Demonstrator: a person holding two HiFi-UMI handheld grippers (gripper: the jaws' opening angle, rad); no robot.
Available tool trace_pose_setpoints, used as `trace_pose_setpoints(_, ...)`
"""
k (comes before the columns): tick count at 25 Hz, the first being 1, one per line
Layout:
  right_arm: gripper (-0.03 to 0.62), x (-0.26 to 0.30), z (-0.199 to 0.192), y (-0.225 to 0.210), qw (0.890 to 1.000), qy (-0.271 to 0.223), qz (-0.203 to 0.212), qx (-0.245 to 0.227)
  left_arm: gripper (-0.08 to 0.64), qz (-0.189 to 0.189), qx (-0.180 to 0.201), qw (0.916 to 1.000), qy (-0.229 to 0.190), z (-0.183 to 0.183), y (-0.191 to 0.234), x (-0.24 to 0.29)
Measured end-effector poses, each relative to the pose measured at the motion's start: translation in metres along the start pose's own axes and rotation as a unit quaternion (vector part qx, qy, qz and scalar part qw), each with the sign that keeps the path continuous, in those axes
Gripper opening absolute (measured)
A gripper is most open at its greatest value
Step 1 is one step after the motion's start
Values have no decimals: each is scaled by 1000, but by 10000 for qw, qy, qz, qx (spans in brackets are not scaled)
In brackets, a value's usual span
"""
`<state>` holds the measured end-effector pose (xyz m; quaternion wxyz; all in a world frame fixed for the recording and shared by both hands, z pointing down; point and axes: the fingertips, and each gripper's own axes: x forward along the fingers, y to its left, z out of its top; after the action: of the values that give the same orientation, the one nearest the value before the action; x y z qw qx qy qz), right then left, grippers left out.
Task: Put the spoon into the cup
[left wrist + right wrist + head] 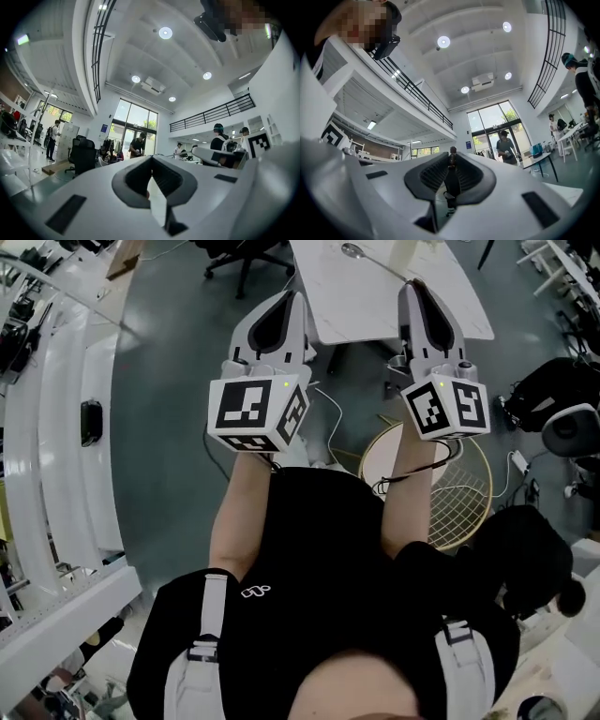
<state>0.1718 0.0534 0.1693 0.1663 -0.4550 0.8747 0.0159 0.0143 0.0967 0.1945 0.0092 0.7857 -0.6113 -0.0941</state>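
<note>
Head view | left claw (298,296), right claw (412,287) both pressed together | shiny spoon (373,262) (slender) on white table (394,310)

A white table (375,310) stands on the grey floor (169,381), a metal spoon (360,256) lying on its top.

Free: grey floor (169,381) left of white table (352,306) | Obstacle: gold wire stool (464,512) before table
</note>
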Motion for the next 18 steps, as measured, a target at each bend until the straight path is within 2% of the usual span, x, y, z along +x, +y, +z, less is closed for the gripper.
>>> trace_pose_setpoints(9, 52, 66, -21, 1, 9996, -127, 201, -169, 17, 22, -2, 9998, -201, -5, 49, 43)
trace_pose_setpoints(15, 54, 136, -42, -24, 9962, -73, 77, -859, 17, -158, -178, 9996, -173, -29, 90, 124)
trace_pose_setpoints(18, 54, 175, -49, -53, 9954, -89, -155, -944, 16, -251, -147, 9996, -51, -38, 113, 176)
